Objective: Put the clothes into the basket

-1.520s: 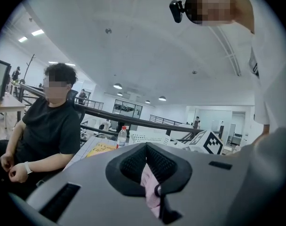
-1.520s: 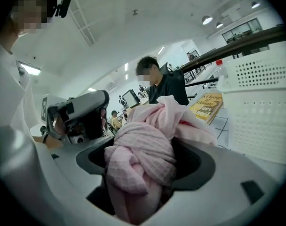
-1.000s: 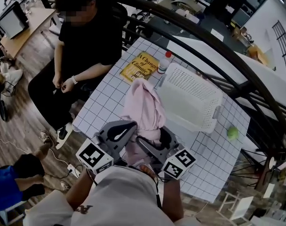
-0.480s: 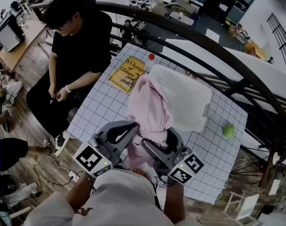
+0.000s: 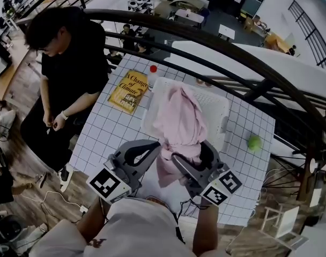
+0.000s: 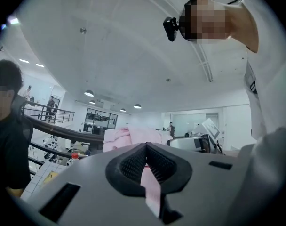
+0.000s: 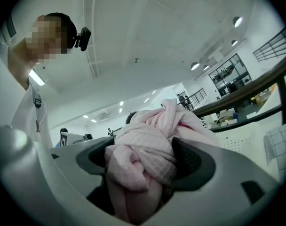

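Observation:
A pink garment (image 5: 180, 123) hangs in a bunch between both grippers, and its upper part is draped over the white perforated basket (image 5: 219, 109) on the gridded table. My left gripper (image 5: 158, 146) is shut on a thin fold of the pink garment (image 6: 146, 177); the rest of the cloth bulges beyond the jaws. My right gripper (image 5: 177, 160) is shut on a thick wad of the garment (image 7: 142, 160), which fills the gap between its pads. The basket's wall (image 7: 242, 146) shows to the right of that gripper.
A yellow book (image 5: 128, 90) and a red-capped bottle (image 5: 152, 75) lie left of the basket. A green ball (image 5: 254, 142) sits on the table (image 5: 103, 128) to its right. A seated person in black (image 5: 66, 74) is at the left edge. A black railing (image 5: 234, 52) curves behind.
Both grippers have carried the pink garment forward and slightly upward. It was in front of the basket before; now it hangs over the basket.

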`<state>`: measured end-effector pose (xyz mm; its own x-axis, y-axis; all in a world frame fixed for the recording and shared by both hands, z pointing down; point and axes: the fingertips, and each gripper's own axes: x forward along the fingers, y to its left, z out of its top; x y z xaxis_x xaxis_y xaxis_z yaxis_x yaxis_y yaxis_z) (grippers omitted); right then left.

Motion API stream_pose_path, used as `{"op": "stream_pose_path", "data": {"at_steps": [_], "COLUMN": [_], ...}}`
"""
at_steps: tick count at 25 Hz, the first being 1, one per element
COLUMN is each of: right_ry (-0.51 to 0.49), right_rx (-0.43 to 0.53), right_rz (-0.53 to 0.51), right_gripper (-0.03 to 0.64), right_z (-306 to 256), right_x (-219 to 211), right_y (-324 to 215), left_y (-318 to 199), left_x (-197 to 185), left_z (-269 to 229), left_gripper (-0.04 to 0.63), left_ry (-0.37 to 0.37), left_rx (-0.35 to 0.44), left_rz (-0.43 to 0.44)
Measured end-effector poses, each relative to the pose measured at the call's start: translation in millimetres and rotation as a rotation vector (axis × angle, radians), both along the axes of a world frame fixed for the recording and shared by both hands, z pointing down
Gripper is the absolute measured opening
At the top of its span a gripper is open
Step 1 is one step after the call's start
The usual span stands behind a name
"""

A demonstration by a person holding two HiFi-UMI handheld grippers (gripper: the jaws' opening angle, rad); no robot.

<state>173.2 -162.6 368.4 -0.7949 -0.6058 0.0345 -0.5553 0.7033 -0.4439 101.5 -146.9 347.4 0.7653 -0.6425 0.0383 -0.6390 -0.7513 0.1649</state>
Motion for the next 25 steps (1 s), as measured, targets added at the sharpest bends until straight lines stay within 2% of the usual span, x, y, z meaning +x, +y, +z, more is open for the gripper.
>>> {"op": "stream_pose_path", "data": {"at_steps": [3, 12, 19, 25], "right_ry": [0.039, 0.174, 0.274, 0.353], "right_rx": [-0.005, -0.032, -0.067, -0.110], "right_rz": [0.025, 0.030, -0.048, -0.173], "right_gripper": [0.396, 0.396, 0.396, 0.396], "right_z": [7, 37, 71, 109], "right_x": [6, 18, 15, 4], "right_y": [-16, -70, -103, -117], "left_y": [-15, -60, -86, -99], "left_x": [8, 19, 25, 25], "left_z": [8, 37, 55, 72], "left_gripper": [0.005, 0.005, 0.005, 0.005], "left_ry": [0.000, -0.001, 0.005, 0.011], "left_rx": [0.003, -0.068, -0.090, -0.127], "left_rz": [0.036, 0.106, 0.124, 0.111]}}
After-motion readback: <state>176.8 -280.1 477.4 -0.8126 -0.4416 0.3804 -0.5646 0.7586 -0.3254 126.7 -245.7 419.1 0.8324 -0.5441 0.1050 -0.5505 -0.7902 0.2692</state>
